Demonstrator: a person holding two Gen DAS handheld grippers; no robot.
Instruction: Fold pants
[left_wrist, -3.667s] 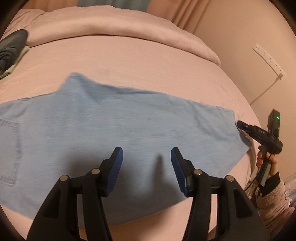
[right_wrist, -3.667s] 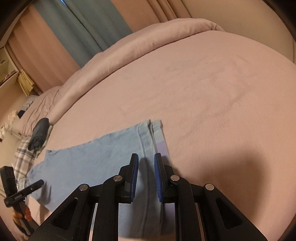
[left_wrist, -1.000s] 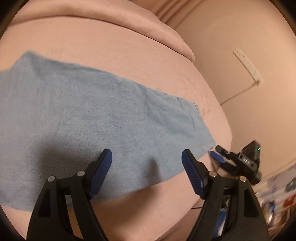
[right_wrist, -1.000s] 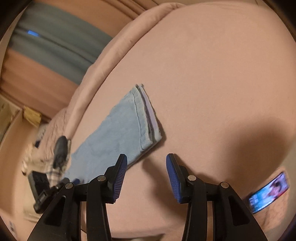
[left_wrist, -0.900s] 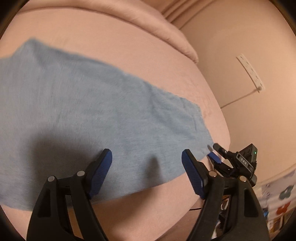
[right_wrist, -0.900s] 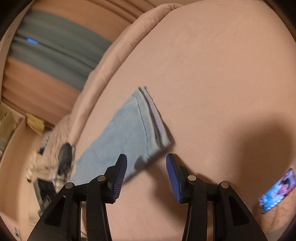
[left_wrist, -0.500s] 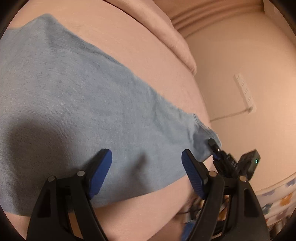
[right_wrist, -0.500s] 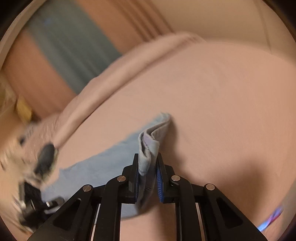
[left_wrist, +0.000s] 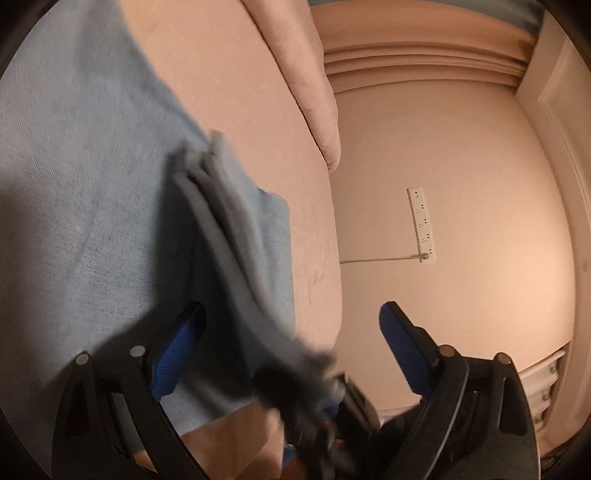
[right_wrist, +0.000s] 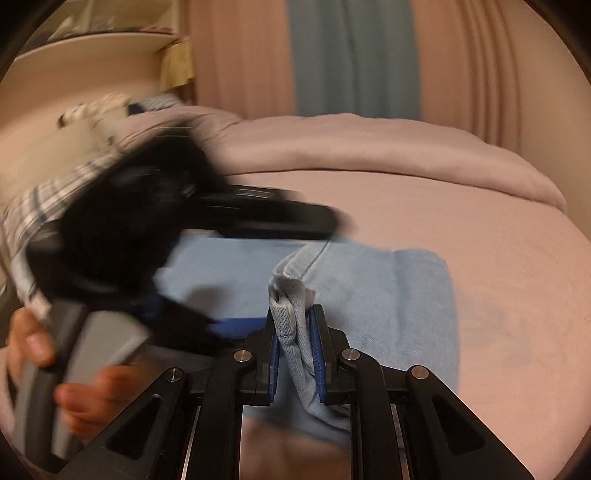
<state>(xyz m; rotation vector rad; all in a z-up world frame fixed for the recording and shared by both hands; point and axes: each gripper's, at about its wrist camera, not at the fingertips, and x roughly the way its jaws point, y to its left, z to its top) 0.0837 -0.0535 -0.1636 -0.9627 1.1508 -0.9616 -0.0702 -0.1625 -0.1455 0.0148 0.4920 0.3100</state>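
Right wrist view: pink bed (right_wrist: 498, 258), curtains (right_wrist: 351, 55) behind, blue pants (right_wrist: 388, 280).

The pants (right_wrist: 384, 280) are being shown as light blue denim, with a paler, greyish hem at frame centre of the right wrist view. The right gripper (right_wrist: 294, 354) is being seen as black with blue pads (right_wrist: 317, 350). The left gripper (left_wrist: 291, 354) is likewise being seen as black with blue pads (left_wrist: 402, 350). The bed sheet (right_wrist: 498, 258) is being rendered pale pink. The curtain (right_wrist: 354, 55), upper centre, is being shown as pink with a grey-blue band. A white cloth with dark plaid lines (right_wrist: 33, 210) is being seen at left. The wall (left_wrist: 480, 184) is being rendered peach, with a white power strip (left_wrist: 421, 223).
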